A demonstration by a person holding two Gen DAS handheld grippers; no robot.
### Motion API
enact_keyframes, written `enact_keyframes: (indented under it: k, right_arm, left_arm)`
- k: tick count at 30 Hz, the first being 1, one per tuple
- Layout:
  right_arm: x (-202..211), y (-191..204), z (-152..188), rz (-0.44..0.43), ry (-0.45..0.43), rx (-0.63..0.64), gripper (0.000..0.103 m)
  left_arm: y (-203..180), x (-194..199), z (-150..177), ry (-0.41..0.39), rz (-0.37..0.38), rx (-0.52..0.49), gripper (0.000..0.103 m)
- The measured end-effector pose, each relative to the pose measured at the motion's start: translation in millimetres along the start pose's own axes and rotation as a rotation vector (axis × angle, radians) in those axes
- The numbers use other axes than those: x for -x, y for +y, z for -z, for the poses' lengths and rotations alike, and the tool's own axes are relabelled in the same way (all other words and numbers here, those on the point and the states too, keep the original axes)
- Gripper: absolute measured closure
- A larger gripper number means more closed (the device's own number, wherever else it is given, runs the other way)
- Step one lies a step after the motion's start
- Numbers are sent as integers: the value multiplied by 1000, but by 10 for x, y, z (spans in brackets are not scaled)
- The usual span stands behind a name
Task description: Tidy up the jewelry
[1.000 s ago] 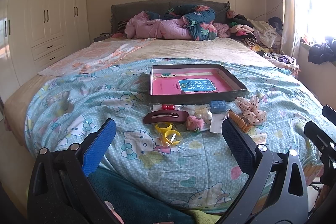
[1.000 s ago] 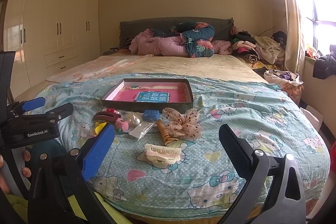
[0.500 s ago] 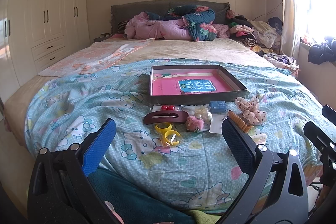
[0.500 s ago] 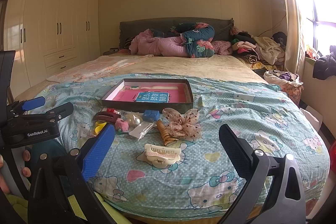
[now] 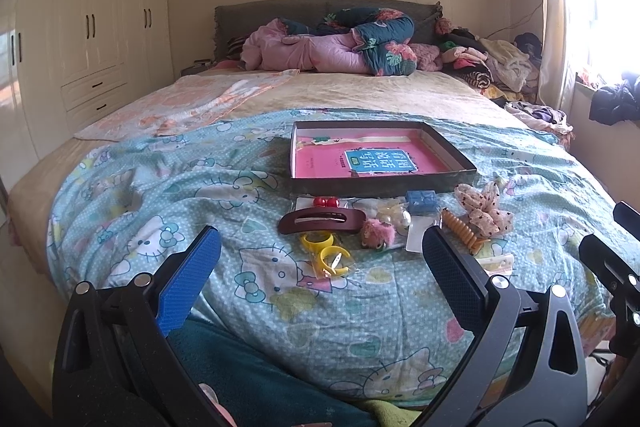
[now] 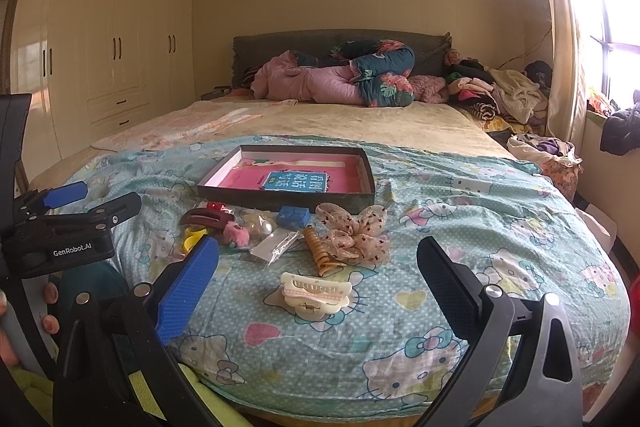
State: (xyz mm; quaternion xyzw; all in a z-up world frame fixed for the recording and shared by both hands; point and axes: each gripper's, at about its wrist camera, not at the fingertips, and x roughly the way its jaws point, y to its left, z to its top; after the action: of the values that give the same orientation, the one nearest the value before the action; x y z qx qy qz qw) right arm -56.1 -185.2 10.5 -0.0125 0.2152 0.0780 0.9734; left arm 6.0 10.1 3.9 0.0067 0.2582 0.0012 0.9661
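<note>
A shallow dark box (image 5: 384, 183) (image 6: 280, 195) with a pink lining lies on the blue cartoon blanket. In front of it sits a cluster of hair accessories: a maroon barrette (image 5: 322, 221), yellow clips (image 5: 326, 253), a pink fuzzy ball (image 5: 378, 233), a blue clip (image 5: 420, 201) (image 6: 293, 216), an orange spiral tie (image 6: 320, 253), a dotted bow (image 6: 352, 233) and a cream claw clip (image 6: 315, 293). My left gripper (image 5: 320, 269) hangs open before the foot of the bed, holding nothing. My right gripper (image 6: 318, 273) is open too, the cream clip between its fingers farther off.
The bed's near edge (image 6: 340, 407) curves below both grippers. Folded quilts (image 5: 332, 45) lie at the headboard, clothes (image 6: 500, 95) are piled at the right. White wardrobes (image 5: 80, 39) line the left wall. A hand (image 6: 24, 323) holds the left gripper.
</note>
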Motion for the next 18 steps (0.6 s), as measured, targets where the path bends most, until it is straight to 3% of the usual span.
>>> enact_keyframes:
  k: [18]
  right_arm:
    - [-544, 130, 24, -63, 106, 5, 6]
  left_arm:
    - [501, -352, 61, 63, -57, 83, 10]
